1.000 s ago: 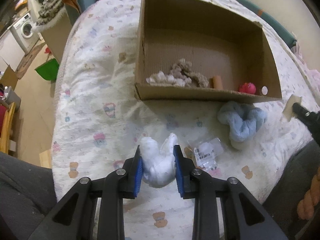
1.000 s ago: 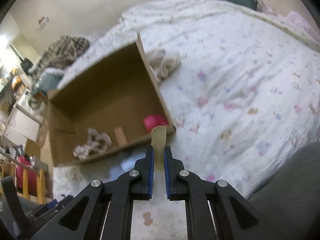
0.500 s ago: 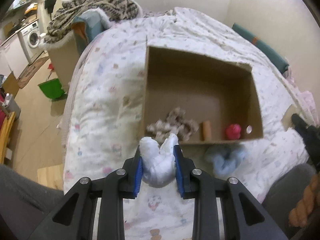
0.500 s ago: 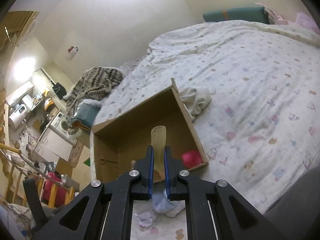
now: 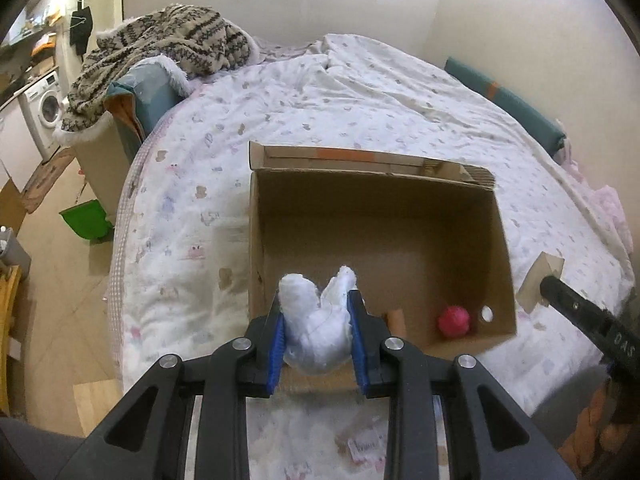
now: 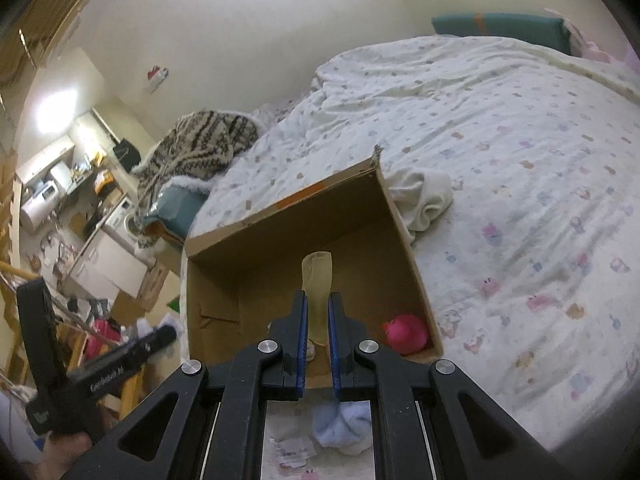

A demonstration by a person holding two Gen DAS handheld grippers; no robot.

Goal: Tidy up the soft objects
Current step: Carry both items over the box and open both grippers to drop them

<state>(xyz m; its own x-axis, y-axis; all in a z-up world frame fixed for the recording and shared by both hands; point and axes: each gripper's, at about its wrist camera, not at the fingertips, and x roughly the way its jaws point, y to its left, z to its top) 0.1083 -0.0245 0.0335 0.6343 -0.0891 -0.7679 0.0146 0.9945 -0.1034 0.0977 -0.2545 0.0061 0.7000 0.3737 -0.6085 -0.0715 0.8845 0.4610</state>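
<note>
Left and right wrist views, transport phase. The left gripper [image 5: 316, 332] is shown clamped on a white fluffy bundle [image 5: 316, 320], its blue pads pressed into both flanks of the material. Compared with one second ago, when the bundle was held low over the printed bedspread [image 5: 192, 216] short of the cardboard box [image 5: 496, 248], it has been raised and carried forward, so that it is now seen above the box's near wall, towards the left corner. The right gripper [image 6: 318, 320] is closed on a thin yellowish strip [image 6: 318, 292], which stands upright between the pads; it too has been lifted and is now framed against the box opening, whereas earlier it was seen at the near rim. A pink ball [image 5: 452, 320] and a brown cylinder [image 5: 396, 318] lie on the box floor near the front wall. A light blue cloth [image 6: 344, 420] and a small clear packet [image 6: 294, 450] are left on the bedspread in front of the box. A cream towel [image 6: 424, 200] lies against the box's far right side. Both held items are judged ready for release into the box, the blue cloth remaining to be collected
</note>
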